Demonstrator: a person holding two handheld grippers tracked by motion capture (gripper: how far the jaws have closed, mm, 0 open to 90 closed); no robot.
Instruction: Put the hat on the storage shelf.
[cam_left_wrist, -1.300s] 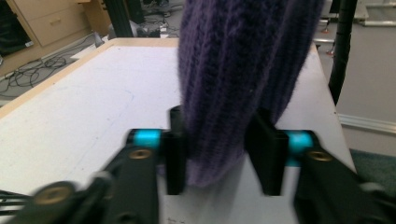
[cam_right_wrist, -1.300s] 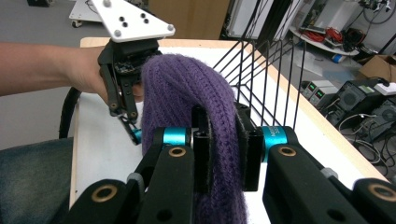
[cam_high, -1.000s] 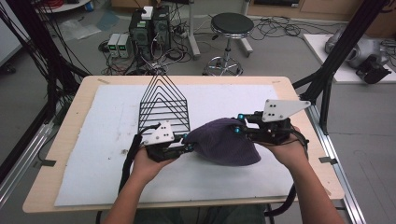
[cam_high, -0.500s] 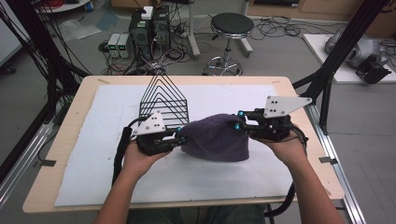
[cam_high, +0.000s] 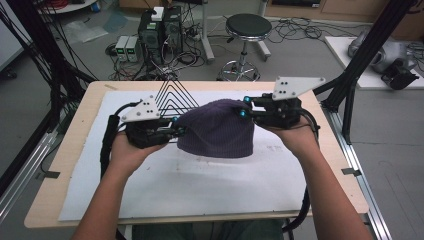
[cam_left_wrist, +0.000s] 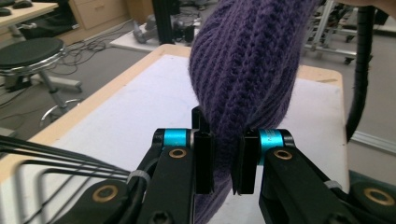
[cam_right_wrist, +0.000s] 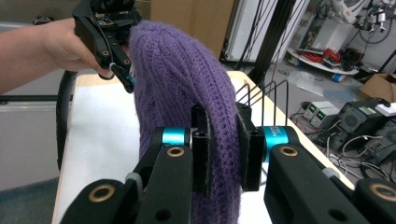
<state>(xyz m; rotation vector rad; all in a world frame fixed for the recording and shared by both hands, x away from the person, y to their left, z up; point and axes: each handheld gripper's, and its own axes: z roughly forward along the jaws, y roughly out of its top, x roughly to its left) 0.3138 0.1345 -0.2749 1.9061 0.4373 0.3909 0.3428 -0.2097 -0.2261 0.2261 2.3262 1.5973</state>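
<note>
Overhead, a purple beanie (cam_high: 216, 129) is hanging stretched between both grippers, above the white mat (cam_high: 200, 185). Left gripper (cam_high: 176, 131) is pinching the beanie's left edge; right gripper (cam_high: 243, 107) is pinching its upper right edge, sitting a bit higher. Wire rack (cam_high: 172, 95) is standing just behind the beanie, partly hidden by it.

Left gripper view: left gripper (cam_left_wrist: 223, 161) is clamping a fold of the beanie (cam_left_wrist: 247, 70), jaws nearly closed with knit squeezed between them. Beanie is rising away over the mat (cam_left_wrist: 140, 116).

Right gripper view: right gripper (cam_right_wrist: 223, 149) is gripping the beanie (cam_right_wrist: 182, 79) the same way, jaws narrowly apart around the fabric. Left gripper (cam_right_wrist: 128, 77) is holding the beanie's far end. Rack (cam_right_wrist: 261, 100) is showing behind the beanie.
</note>
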